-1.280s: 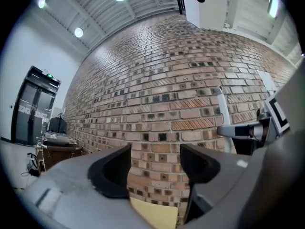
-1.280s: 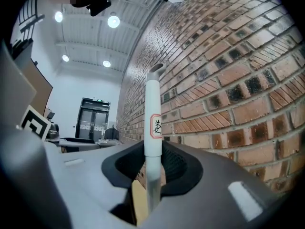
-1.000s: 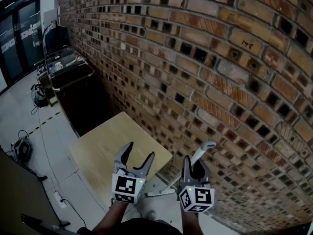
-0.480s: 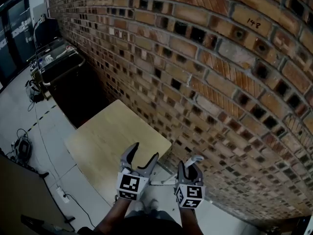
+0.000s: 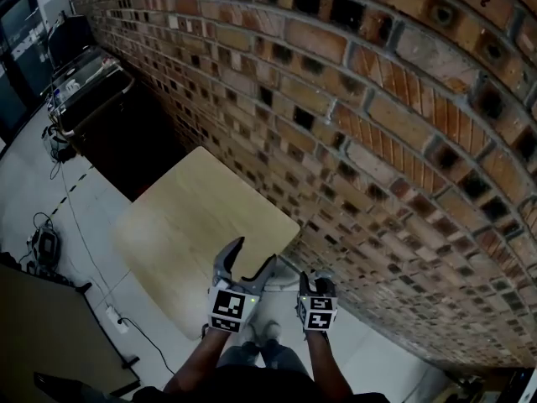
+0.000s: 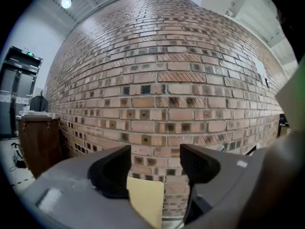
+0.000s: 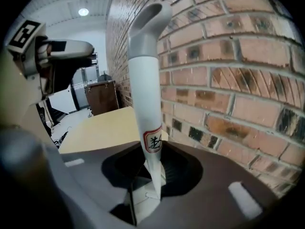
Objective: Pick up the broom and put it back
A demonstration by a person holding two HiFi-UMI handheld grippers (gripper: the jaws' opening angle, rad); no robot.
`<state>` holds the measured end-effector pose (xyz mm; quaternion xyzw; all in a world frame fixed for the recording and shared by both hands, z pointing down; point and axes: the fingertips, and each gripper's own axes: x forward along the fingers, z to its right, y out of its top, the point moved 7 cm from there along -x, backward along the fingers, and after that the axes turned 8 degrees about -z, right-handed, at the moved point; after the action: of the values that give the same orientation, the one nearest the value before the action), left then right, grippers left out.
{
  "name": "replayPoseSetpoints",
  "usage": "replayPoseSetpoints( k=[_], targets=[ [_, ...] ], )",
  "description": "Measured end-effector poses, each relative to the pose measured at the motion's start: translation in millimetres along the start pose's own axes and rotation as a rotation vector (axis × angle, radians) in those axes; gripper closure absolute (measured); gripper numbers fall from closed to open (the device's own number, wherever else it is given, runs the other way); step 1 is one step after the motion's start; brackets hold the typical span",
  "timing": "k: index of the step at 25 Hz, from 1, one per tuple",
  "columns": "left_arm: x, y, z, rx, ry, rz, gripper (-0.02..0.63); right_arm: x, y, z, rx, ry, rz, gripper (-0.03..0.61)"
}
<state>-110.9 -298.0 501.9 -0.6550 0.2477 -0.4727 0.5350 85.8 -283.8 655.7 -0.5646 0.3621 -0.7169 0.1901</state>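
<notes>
Right tongs (image 7: 150, 185) clamped on white broom handle (image 7: 145, 80), left tongs (image 6: 155, 163) spread and empty, brick wall (image 6: 167, 89) ahead

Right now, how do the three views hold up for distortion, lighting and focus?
Head view: dim but sharp, the brick wall bows with wide-angle distortion. Left gripper view: strong fisheye with black corners, ceiling lamp a blown-out spot, the left gripper soft near the lens. Right gripper view: broom handle crisp, foreground at the left edge blurred.

surface: pale wooden table (image 5: 197, 225) | stands on: grey floor (image 5: 88, 212) | floor: black cables (image 5: 44, 243)
</notes>
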Motion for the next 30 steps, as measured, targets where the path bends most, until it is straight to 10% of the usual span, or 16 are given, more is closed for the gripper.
replayPoseSetpoints(
  k=[9,24,30],
  targets=[
    [30.0,-30.3,-9.6,-0.026,0.005,-0.077,0.296,96.4,-25.3,26.7,0.026,0.002,-0.146,0.476],
    [46.0,-62.3,-36.4,-0.087,0.047,-0.156,0.296,193.3,35.8,45.5,0.027,-0.001,-0.072,0.474],
    [42.7,-63.6,-40.4,-0.124,0.058,-0.148,0.296,173.9,26.7,35.0,0.056,0.045,-0.073,0.343]
  ],
)
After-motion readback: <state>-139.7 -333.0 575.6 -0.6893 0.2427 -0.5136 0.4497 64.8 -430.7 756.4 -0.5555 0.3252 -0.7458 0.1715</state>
